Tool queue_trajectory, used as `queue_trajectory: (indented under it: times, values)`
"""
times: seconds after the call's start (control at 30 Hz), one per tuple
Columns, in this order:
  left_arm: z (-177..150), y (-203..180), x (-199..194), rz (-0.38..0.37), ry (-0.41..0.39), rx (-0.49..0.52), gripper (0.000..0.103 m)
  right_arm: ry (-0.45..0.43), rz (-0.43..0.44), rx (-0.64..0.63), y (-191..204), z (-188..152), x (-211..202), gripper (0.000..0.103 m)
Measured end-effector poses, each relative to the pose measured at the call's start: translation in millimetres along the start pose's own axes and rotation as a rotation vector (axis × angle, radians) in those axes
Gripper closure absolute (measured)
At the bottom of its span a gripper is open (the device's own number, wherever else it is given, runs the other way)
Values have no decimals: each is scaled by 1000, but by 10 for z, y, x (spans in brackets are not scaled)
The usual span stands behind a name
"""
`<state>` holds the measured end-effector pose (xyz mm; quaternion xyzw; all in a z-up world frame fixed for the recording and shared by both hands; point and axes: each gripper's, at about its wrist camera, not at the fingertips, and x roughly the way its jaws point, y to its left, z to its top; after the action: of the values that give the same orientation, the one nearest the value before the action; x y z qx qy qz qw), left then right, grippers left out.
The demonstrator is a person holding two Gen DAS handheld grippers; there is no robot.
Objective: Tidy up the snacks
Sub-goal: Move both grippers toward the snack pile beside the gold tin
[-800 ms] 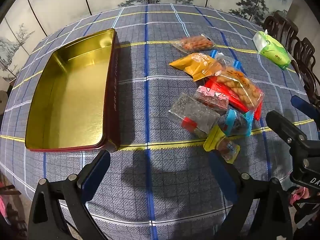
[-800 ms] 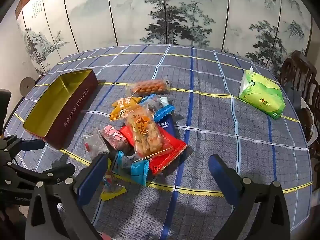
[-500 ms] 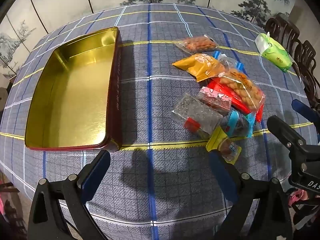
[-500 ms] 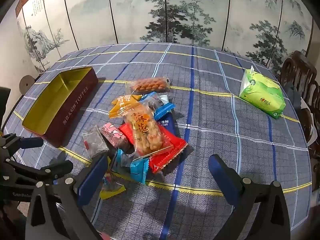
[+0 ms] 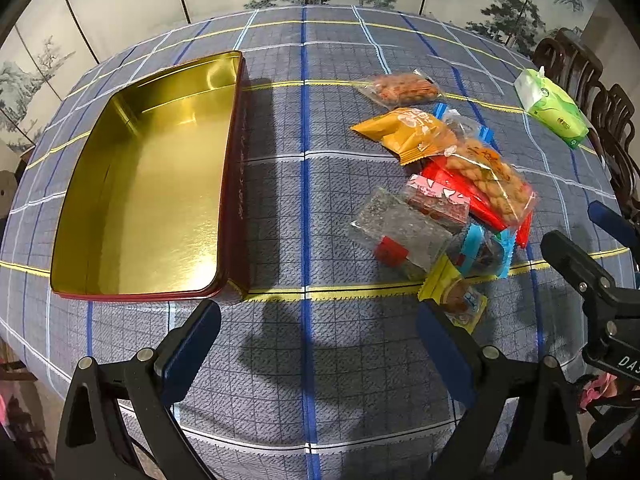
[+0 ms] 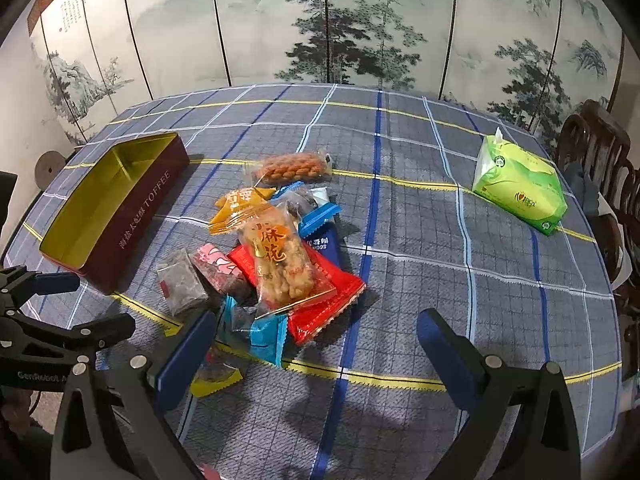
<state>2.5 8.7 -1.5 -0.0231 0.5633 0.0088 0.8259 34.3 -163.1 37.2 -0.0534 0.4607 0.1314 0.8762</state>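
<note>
Snacks (image 5: pixel 440 208) loom closer, seemingly untouched.

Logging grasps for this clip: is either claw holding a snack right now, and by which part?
Nothing is held. The left claw and right claw are both open above the tablecloth, short of the snack pile.

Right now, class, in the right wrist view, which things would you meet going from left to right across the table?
Tin → clear packet of dark snack → twisted dough sticks bag → green tissue pack. The other packets in the pile overlap too much to order.
</note>
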Motion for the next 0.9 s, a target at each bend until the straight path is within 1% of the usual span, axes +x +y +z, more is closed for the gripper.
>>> queue_trajectory:
  times: [0.27, 0.5, 0.73, 0.9]
  values:
    - [5, -6, -2, 23, 14, 10, 7, -3, 6, -15, 27, 46, 30, 1]
    - [2, -9, 6, 12, 11, 5, 7, -4, 5, -23, 34, 77, 44, 1]
    - [5, -19, 21, 23, 14, 10, 7, -7, 11, -39, 42, 116, 51, 1]
    - [2, -12, 25, 32, 10, 9, 7, -6, 26, -58, 42, 149, 77, 6]
